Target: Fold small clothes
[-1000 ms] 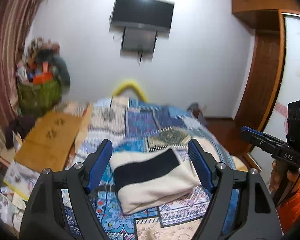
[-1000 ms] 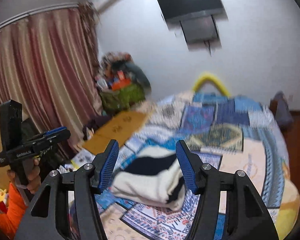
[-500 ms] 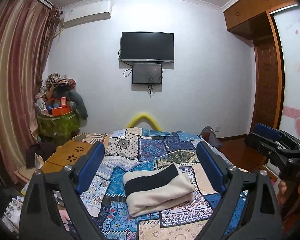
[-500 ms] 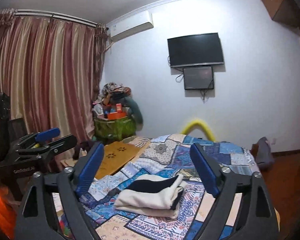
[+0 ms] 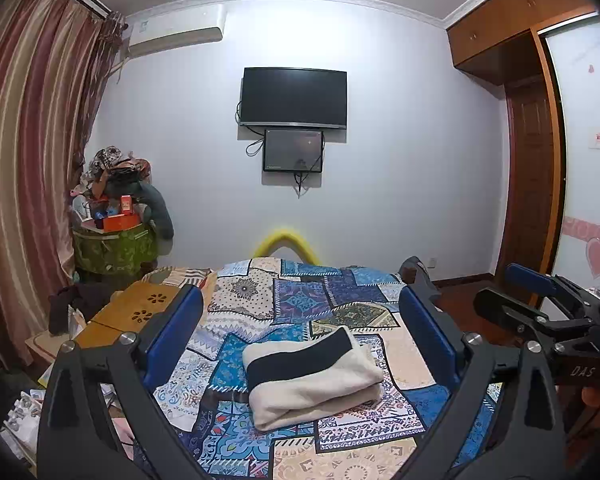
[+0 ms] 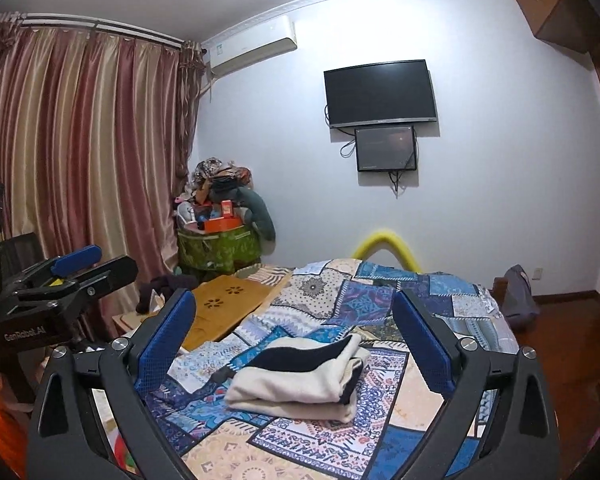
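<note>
Folded cream-and-navy garment point(image 5: 310, 376) is seen lying on the patchwork bedspread point(image 5: 300, 304). Left tool point(image 5: 300, 344) and right tool point(image 6: 294, 344) are held spread apart, empty, above it.

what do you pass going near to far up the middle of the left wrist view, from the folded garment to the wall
folded cream and navy garment → patchwork bedspread → yellow curved bar at the bed's far end → small screen → black tv

A white wall point(image 5: 400, 140) carries a dark television point(image 5: 294, 96); striped curtains point(image 6: 80, 152) hang left of a patchwork-covered bed point(image 5: 300, 300).
</note>
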